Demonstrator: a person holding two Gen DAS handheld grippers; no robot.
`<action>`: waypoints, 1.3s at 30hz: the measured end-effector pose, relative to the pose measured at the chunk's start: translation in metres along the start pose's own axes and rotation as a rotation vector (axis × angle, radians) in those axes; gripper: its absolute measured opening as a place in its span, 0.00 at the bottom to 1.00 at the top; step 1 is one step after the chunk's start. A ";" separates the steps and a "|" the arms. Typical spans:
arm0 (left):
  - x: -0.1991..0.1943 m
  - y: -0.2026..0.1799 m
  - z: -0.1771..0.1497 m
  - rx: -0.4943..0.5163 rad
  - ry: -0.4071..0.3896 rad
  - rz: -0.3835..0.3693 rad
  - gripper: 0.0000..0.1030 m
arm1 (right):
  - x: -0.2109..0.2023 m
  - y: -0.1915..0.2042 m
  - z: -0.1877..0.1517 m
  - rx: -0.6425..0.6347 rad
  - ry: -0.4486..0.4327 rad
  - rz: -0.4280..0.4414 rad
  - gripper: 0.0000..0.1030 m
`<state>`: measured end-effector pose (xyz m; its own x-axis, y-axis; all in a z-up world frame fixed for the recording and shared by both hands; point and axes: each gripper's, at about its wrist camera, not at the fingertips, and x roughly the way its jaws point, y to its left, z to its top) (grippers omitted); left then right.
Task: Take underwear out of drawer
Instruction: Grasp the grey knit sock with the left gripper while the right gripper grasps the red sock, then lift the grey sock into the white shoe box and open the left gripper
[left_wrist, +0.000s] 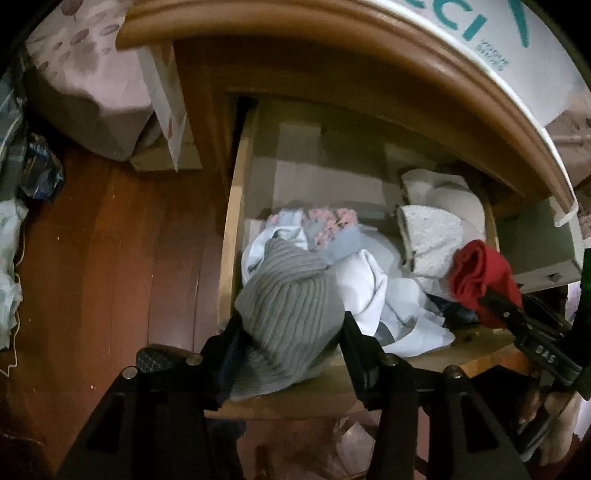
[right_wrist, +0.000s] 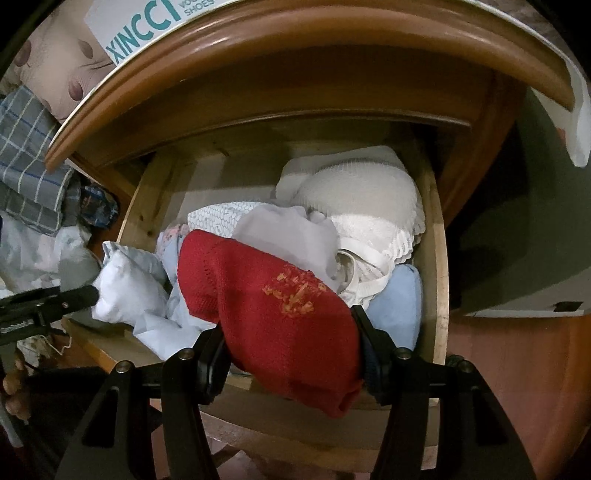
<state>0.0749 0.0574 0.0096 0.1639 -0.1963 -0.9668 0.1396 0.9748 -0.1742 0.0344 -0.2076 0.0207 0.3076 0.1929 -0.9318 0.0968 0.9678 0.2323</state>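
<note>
Both grips are full over the open drawer (right_wrist: 439, 258). The left hand-held gripper (left_wrist: 291, 332) pinches a grey ribbed garment (left_wrist: 291, 302) at the drawer's front left corner; the right hand-held gripper (right_wrist: 291, 339) pinches a red knit piece (right_wrist: 280, 306) at the front edge, above the white underwear pile (right_wrist: 369, 218).

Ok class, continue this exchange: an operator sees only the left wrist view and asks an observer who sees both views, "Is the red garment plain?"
Observer: No, the red garment bears orange stitching on its front.
Operator: Is anything in the drawer's front right corner?
Observer: Yes, a pale blue cloth lies there, next to the white lace piece.
Operator: What does the box on top read?
Observer: XINCCI SHOES; your view cuts off the first letters.
</note>
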 end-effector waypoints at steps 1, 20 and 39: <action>0.001 0.001 0.000 -0.009 0.003 0.002 0.51 | 0.000 -0.001 0.000 0.007 0.001 0.005 0.54; 0.024 -0.009 0.007 -0.004 0.039 0.056 0.57 | 0.003 0.001 -0.001 0.011 0.021 0.029 0.56; -0.005 -0.019 0.002 0.021 -0.020 0.040 0.36 | 0.002 0.009 -0.009 -0.044 0.007 -0.020 0.55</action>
<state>0.0735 0.0397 0.0184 0.1887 -0.1593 -0.9690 0.1528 0.9795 -0.1312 0.0278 -0.1968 0.0184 0.2991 0.1749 -0.9381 0.0607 0.9776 0.2017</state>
